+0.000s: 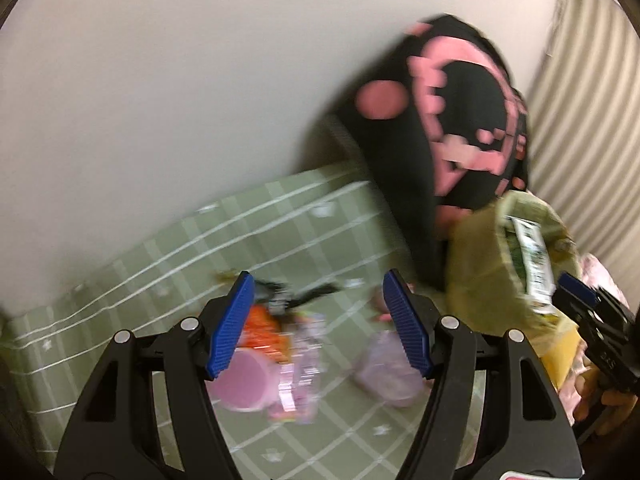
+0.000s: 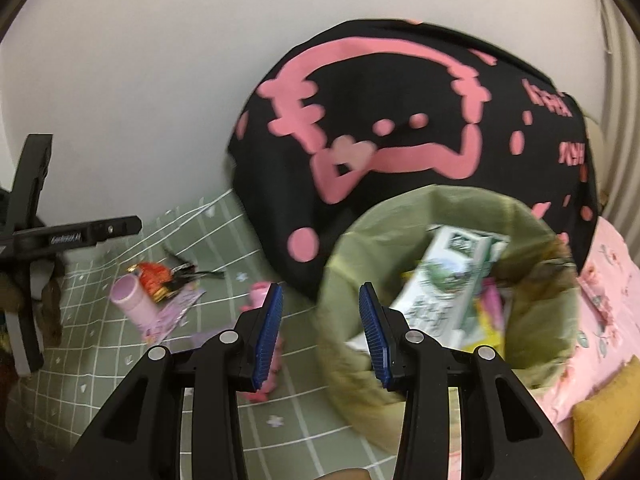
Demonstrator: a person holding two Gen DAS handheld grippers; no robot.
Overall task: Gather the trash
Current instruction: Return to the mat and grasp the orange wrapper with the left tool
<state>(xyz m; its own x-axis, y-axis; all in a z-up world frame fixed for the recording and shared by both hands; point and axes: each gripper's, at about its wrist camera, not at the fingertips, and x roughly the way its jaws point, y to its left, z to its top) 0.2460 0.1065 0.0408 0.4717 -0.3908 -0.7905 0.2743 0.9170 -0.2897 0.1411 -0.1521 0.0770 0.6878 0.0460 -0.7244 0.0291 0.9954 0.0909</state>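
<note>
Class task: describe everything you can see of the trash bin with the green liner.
The trash bin is round and open-topped, lined with an olive-green plastic bag folded over its rim. It stands upright on the checked green sheet, against a black cushion with pink print. Inside lie a white-and-green carton, tilted, and some yellow and pink wrappers, too blurred to name.

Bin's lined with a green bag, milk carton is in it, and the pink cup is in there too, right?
Not quite. The pink cup isn't in the bin; it lies on the green checked cloth by the orange wrapper, as the right wrist view shows. The milk carton is in the green-lined bin.
</note>
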